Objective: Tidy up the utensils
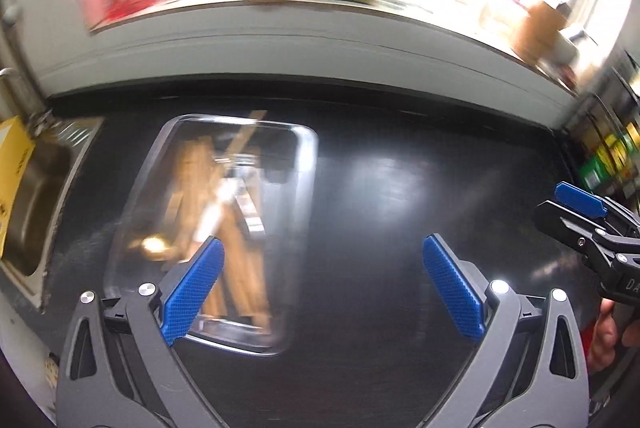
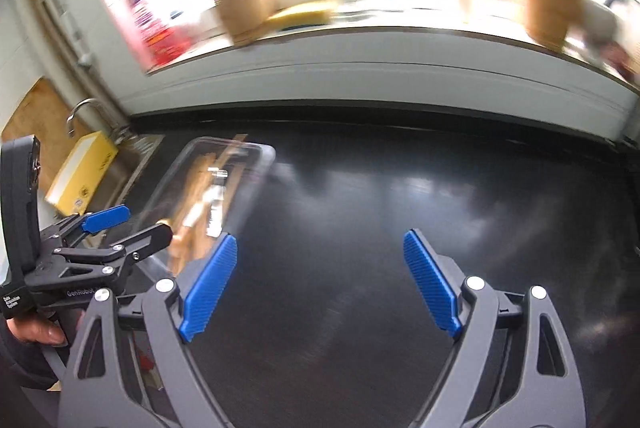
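A clear plastic tray (image 1: 304,156) lies on the black counter and holds several wooden and metal utensils (image 1: 236,212), blurred by motion. My left gripper (image 1: 320,288) is open and empty, just in front of the tray's near right corner. My right gripper (image 2: 320,280) is open and empty over bare counter to the right of the tray (image 2: 264,156). The right gripper also shows at the right edge of the left wrist view (image 1: 576,208). The left gripper shows at the left of the right wrist view (image 2: 124,224), beside the utensils (image 2: 204,204).
A steel sink (image 1: 36,204) with a yellow box (image 2: 80,176) and a tap (image 2: 80,112) sits left of the counter. A white window sill (image 1: 320,40) behind carries brown cups (image 2: 240,4) and a yellow sponge (image 2: 304,12). Colourful packets (image 1: 608,156) stand at far right.
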`<state>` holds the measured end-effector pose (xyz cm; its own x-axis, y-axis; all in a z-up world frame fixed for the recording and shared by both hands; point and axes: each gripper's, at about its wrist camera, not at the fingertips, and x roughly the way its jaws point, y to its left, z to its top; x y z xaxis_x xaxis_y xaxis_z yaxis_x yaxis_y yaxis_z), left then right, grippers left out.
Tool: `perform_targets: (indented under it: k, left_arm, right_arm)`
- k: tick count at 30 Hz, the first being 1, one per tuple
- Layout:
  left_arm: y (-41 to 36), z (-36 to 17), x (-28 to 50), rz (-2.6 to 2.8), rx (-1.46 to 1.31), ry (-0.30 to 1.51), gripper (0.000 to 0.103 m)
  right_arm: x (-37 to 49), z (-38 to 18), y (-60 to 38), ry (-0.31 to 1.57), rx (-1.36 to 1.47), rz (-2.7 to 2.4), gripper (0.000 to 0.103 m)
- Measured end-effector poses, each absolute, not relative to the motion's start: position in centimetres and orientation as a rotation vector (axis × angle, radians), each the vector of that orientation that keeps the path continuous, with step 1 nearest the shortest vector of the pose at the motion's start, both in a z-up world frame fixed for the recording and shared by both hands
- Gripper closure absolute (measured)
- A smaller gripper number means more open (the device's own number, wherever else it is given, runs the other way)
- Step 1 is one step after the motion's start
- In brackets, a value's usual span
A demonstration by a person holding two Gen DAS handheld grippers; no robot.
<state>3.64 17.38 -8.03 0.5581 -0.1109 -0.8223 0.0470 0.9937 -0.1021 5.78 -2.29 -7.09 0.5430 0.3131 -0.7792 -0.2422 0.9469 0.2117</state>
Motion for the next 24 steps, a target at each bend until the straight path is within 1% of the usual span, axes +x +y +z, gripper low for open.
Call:
perform_targets:
  k: [6, 11, 17, 24]
  left_arm:
    - [7.4, -8.4, 3.3, -0.208, -0.004, 0.977, 0.006]
    - [1.3, -8.6, 3.0, -0.253, 0.025, 0.98, 0.006]
    - [-2.1, -8.8, 2.3, -0.241, 0.05, 0.98, 0.006]
    - [-2.4, -8.8, 1.3, -0.207, 0.049, 0.99, 0.006]
  right_arm:
    - [1.9, -6.9, -13.3, 0.926, 0.119, 0.157, 0.02]
    - [-0.8, -7.1, -19.8, 0.927, 0.149, 0.072, 0.02]
    - [-2.4, -7.1, -23.0, 0.926, 0.163, -0.001, 0.019]
    - [-2.8, -7.0, -23.2, 0.92, 0.163, 0.003, 0.016]
